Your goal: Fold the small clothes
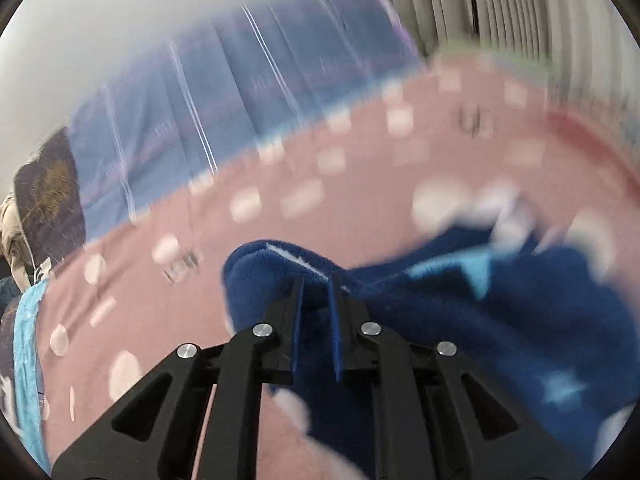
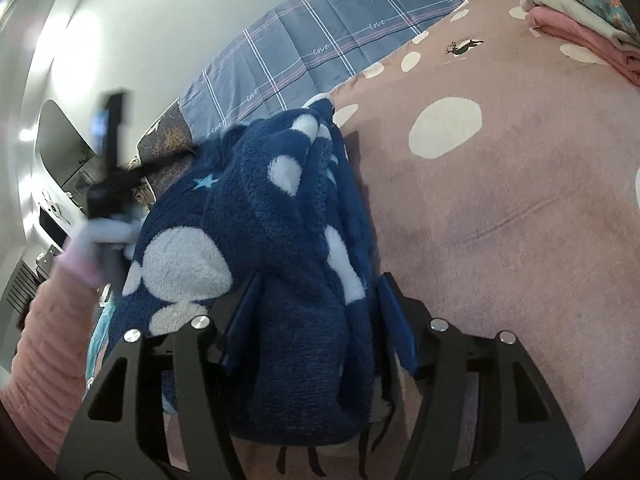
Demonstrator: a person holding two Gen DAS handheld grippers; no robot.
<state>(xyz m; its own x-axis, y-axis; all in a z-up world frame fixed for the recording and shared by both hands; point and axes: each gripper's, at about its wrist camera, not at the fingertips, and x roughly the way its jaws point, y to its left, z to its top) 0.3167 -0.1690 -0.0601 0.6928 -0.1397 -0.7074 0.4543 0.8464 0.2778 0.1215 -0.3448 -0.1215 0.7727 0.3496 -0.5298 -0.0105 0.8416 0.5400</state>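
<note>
The left gripper [image 1: 316, 292] is clenched on an edge of the navy fleece garment [image 2: 280, 240], apparently to draw it over, while the right gripper [image 2: 316, 320] straddles its bunched middle, released, on the pink spotted bedspread [image 2: 500, 220].

"love" repeated on blue plaid sheet [image 2: 320, 40]

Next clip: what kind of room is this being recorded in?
Most likely a bedroom. The work surface is a bed with a pink polka-dot sheet, a blue plaid duvet lies along the wall, and folded clothes are stacked at the far corner.
</note>
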